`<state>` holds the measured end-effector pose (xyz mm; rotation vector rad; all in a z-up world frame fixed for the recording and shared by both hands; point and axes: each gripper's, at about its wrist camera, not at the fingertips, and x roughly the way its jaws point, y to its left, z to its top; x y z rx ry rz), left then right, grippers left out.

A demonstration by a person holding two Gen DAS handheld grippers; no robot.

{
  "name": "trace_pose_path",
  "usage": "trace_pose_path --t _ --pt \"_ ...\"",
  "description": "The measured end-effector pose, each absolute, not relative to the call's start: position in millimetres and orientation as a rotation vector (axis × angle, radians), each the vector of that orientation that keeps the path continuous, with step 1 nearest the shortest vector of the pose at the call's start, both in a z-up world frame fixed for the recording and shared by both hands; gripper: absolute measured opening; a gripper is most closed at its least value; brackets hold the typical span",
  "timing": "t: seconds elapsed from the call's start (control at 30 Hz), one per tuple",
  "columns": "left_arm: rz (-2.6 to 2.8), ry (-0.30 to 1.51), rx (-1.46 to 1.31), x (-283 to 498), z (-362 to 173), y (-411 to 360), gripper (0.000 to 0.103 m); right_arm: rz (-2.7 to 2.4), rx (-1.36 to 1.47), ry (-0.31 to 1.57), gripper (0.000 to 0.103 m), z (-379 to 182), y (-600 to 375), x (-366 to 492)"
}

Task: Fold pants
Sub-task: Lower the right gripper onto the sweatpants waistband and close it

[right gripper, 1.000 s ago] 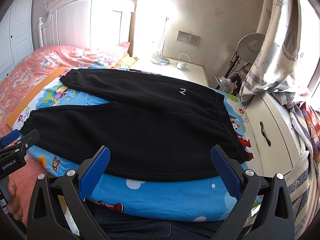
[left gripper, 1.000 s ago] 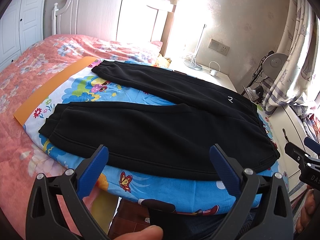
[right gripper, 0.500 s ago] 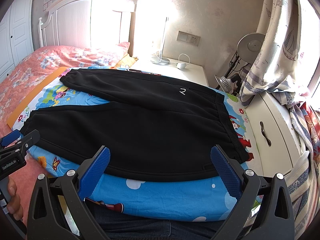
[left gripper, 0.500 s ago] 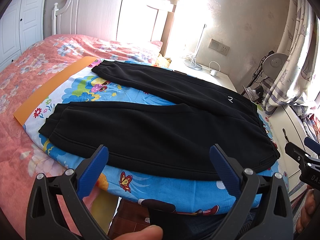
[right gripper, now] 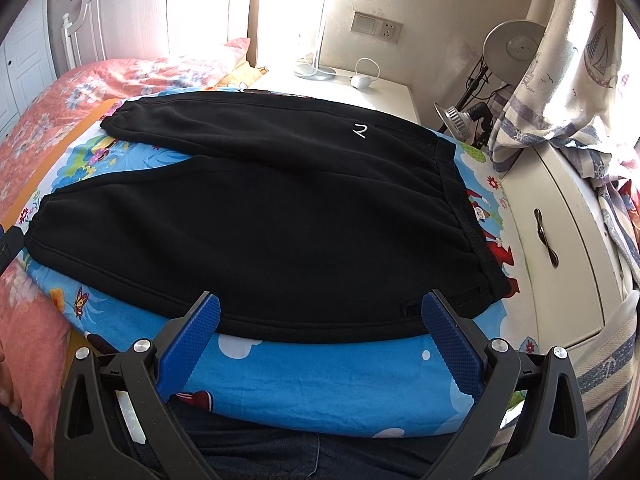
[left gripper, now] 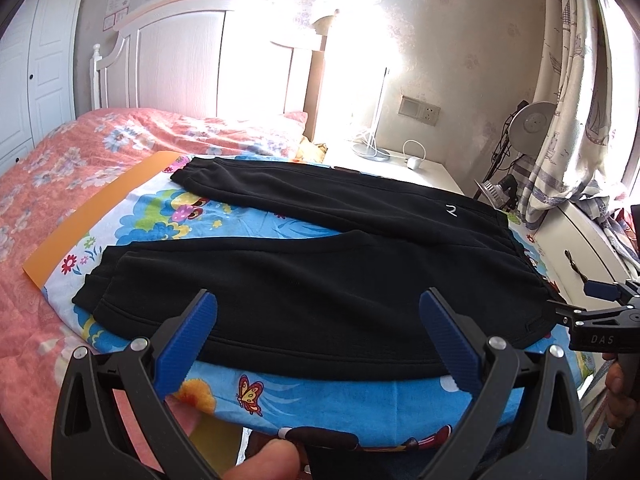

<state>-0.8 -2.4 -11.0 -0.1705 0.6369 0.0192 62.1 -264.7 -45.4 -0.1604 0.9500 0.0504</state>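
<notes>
Black pants [left gripper: 320,280] lie flat on a blue cartoon sheet [left gripper: 304,396] on the bed, legs spread apart to the left, waistband at the right. They also show in the right wrist view [right gripper: 256,232]. My left gripper [left gripper: 318,308] is open and empty, hovering above the near leg's front edge. My right gripper [right gripper: 320,312] is open and empty, above the front edge near the waistband; it also shows at the right of the left wrist view [left gripper: 592,304]. A white logo [right gripper: 360,131] marks the far hip.
A pink floral bedspread [left gripper: 60,184] lies to the left with an orange board [left gripper: 92,216] under the sheet. A white nightstand [right gripper: 360,84] with a lamp stands behind. A white cabinet [right gripper: 560,248], a desk lamp [right gripper: 512,44] and curtains [right gripper: 568,80] are at the right.
Both grippers have moved forward and closer to the pants. The right gripper sits further in toward the waistband. The pants have not moved.
</notes>
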Motion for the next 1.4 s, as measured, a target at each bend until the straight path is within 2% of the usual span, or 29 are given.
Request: trace_pose_path --t 0.27,0.47,0.8,0.9,1.03,1.13,1.2,1.23,1.27,1.3,1.33,1.37,1.4 --pt "0.018 0.762 -0.189 27 -41 5 0.101 0.154 -0.011 1.131 0.095 -95 -332 152" --pt "0.054 0.824 -0.243 66 -59 22 0.101 0.020 -0.204 1.051 0.097 -92 -381 257" --pt "0.108 0.946 -0.298 136 -88 50 0.101 0.136 -0.278 1.160 0.097 -119 -415 449" --pt "0.137 0.970 -0.303 148 -94 57 0.101 0.212 -0.382 1.171 0.095 -129 -400 486" --pt "0.166 0.995 -0.310 159 -99 65 0.101 0.296 -0.480 1.213 0.085 -148 -382 527" --pt "0.185 1.003 -0.326 167 -97 72 0.101 0.358 -0.445 1.256 0.083 -160 -377 547" --pt "0.189 1.002 -0.329 170 -94 75 0.101 0.405 -0.420 1.296 0.074 -169 -375 553" --pt "0.192 1.003 -0.325 173 -93 76 0.101 0.432 -0.396 1.316 0.061 -172 -373 554" --pt "0.193 1.005 -0.318 177 -92 77 0.101 0.468 -0.347 1.324 0.053 -171 -375 554" --pt "0.193 1.008 -0.311 182 -91 78 0.101 0.506 -0.312 1.327 0.032 -169 -374 553" --pt "0.190 1.010 -0.308 188 -90 80 0.101 0.505 -0.336 1.299 0.015 -164 -371 549" --pt "0.185 1.009 -0.311 196 -88 83 0.101 0.516 -0.344 1.282 0.009 -157 -369 543" --pt "0.177 1.007 -0.323 206 -86 87 0.101 0.530 -0.336 1.256 0.009 -147 -368 535"
